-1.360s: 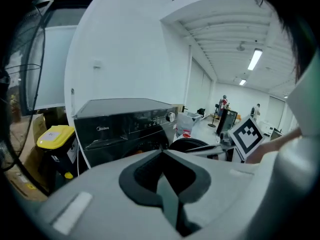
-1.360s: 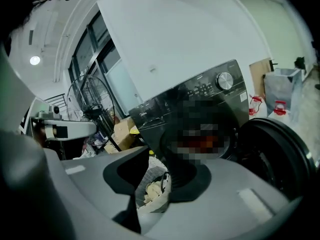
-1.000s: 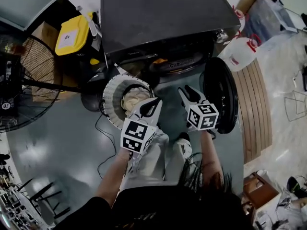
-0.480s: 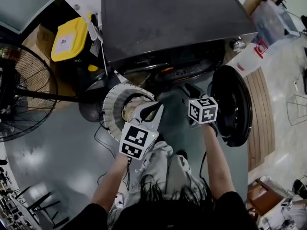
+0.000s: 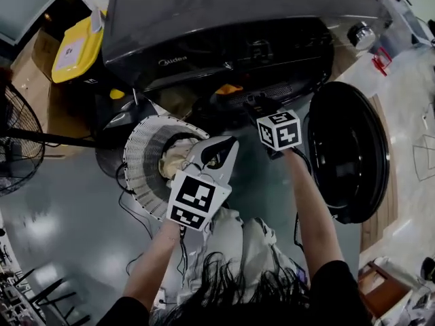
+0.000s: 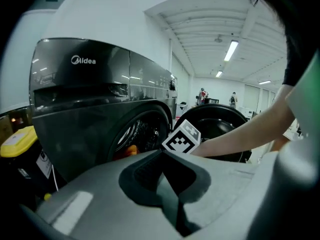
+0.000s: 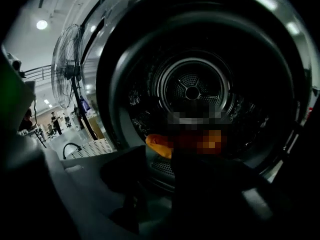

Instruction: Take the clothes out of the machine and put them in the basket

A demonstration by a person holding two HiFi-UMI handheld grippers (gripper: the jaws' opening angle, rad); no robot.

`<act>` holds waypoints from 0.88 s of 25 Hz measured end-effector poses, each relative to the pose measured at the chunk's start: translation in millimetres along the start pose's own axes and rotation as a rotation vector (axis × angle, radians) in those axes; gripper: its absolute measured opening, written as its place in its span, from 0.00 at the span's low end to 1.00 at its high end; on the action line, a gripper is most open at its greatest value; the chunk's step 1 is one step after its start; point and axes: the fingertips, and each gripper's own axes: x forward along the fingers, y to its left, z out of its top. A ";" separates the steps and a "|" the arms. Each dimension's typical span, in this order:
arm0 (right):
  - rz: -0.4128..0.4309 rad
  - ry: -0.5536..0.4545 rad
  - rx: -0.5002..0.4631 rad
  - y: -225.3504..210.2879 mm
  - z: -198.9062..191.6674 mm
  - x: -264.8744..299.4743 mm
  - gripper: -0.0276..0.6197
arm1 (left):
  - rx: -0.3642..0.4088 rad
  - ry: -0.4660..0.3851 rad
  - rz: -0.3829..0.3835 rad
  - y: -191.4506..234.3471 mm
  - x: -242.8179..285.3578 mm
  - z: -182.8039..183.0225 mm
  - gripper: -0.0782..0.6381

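Reaching my right gripper (image 5: 253, 103) up to the mouth of the Midea machine (image 5: 238, 12) for the next piece, jaws pinched together and empty. The orange garment (image 7: 159, 145) lies just ahead of the tips, low at the drum's front lip. My left gripper (image 5: 216, 152) is closed on nothing too, hanging right over the white basket (image 5: 138, 163), which has a beige cloth (image 5: 172, 163) in it. Next move, I reckon: spread the right jaws, dip lower, pinch a fold of orange.
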 end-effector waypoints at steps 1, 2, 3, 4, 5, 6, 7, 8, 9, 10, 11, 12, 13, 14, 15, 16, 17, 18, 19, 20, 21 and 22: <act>0.002 0.001 -0.010 -3.4 -4.3 10.1 0.32 | 0.001 0.001 -0.003 0.9 4.8 -7.1 0.11; 0.004 0.003 -0.021 -7.2 -7.8 20.0 0.32 | -0.001 -0.001 -0.007 2.2 9.4 -13.9 0.11; 0.007 0.005 -0.035 -11.3 -10.5 29.9 0.32 | -0.007 -0.004 -0.009 4.2 13.7 -20.5 0.11; 0.010 0.008 -0.054 -15.2 -12.4 39.9 0.32 | -0.014 -0.009 -0.010 7.0 17.5 -27.1 0.11; 0.014 0.012 -0.075 -18.3 -13.4 50.1 0.33 | -0.017 -0.011 -0.008 10.6 20.9 -34.2 0.11; 0.019 0.013 -0.095 -20.7 -13.5 60.3 0.34 | -0.016 -0.011 -0.002 15.0 24.0 -41.5 0.11; 0.024 0.012 -0.111 -22.2 -12.7 70.4 0.35 | -0.011 -0.008 0.007 19.7 26.9 -49.0 0.11; 0.030 0.009 -0.122 -23.1 -11.5 80.2 0.36 | -0.006 -0.005 0.016 24.3 29.8 -56.2 0.11; 0.036 0.006 -0.129 -23.8 -10.6 89.7 0.37 | -0.006 -0.004 0.022 28.3 32.6 -62.8 0.11; 0.041 0.006 -0.134 -24.4 -10.4 99.4 0.38 | -0.009 -0.005 0.026 31.5 35.4 -68.2 0.11; 0.048 0.010 -0.140 -24.9 -10.8 109.6 0.38 | -0.014 -0.009 0.028 34.2 38.0 -72.4 0.11; 0.057 0.018 -0.150 -25.1 -11.5 120.6 0.40 | -0.019 -0.014 0.027 36.8 40.3 -75.3 0.11; 0.068 0.030 -0.163 -24.9 -12.3 132.0 0.42 | -0.021 -0.019 0.025 39.0 42.3 -77.3 0.11; 0.080 0.046 -0.178 -24.4 -13.7 143.1 0.43 | -0.020 -0.024 0.021 40.8 43.8 -78.8 0.11; 0.091 0.064 -0.192 -24.1 -15.6 153.4 0.46 | -0.016 -0.030 0.018 42.0 45.1 -80.0 0.11; 0.100 0.083 -0.205 -24.7 -17.4 162.9 0.49 | -0.010 -0.036 0.016 43.4 46.3 -81.0 0.11; 0.106 0.099 -0.218 -25.5 -18.2 171.5 0.52 | -0.003 -0.044 0.018 45.3 47.4 -81.7 0.11; 0.112 0.112 -0.229 -25.8 -17.7 179.1 0.53 | 0.005 -0.051 0.023 47.9 48.2 -82.4 0.11; 0.121 0.123 -0.236 -24.7 -16.5 186.3 0.54 | 0.011 -0.057 0.030 50.9 48.7 -83.6 0.11; 0.135 0.134 -0.240 -22.1 -15.3 193.4 0.55 | 0.016 -0.061 0.036 54.0 48.9 -85.3 0.11; 0.150 0.146 -0.242 -18.9 -14.6 200.2 0.56 | 0.020 -0.063 0.040 56.6 49.1 -87.4 0.11; 0.163 0.160 -0.246 -15.8 -14.6 206.8 0.58 | 0.022 -0.066 0.042 58.6 49.6 -89.7 0.11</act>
